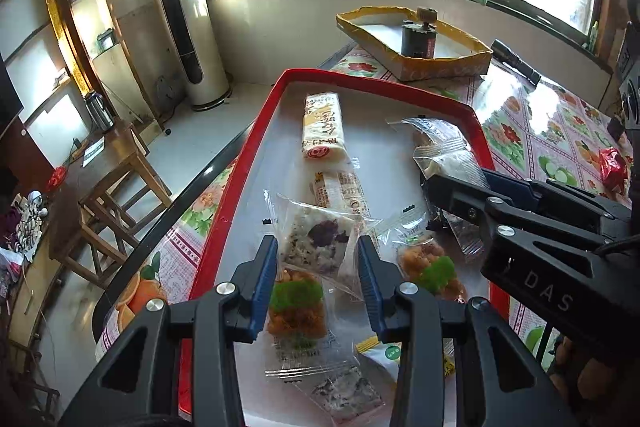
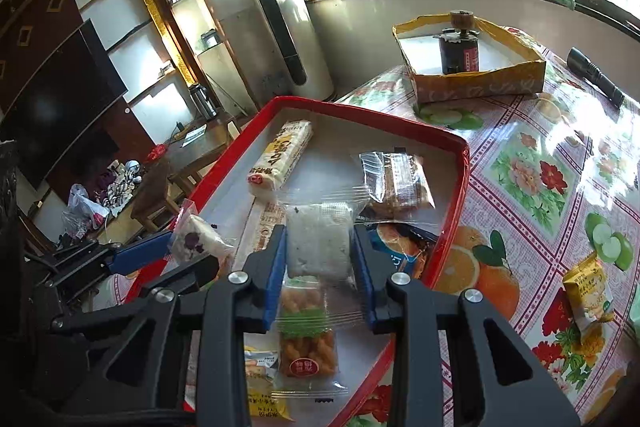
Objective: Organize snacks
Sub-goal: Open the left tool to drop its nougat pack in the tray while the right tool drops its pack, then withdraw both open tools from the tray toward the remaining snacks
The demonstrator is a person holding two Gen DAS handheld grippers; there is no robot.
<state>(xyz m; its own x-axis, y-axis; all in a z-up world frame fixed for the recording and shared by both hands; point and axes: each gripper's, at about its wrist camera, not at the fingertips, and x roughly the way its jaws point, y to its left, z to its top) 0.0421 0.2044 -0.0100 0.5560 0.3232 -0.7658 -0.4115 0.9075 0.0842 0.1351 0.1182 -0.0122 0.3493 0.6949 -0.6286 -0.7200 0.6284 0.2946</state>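
Both my grippers over red tray (image 2: pixel 456 187): left gripper (image 1: pixel 318 247) clenches purple-filled rice cake (image 1: pixel 316 243), right gripper (image 2: pixel 320 239) clenches white rice cake (image 2: pixel 318 243). Next, I judge: set both down beside matching packets.

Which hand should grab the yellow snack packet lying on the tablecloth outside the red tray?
Right. The yellow snack packet lies on the right gripper's side; the left gripper, holding a purple-filled rice cake, is across the red tray. Drop the white rice cake first.
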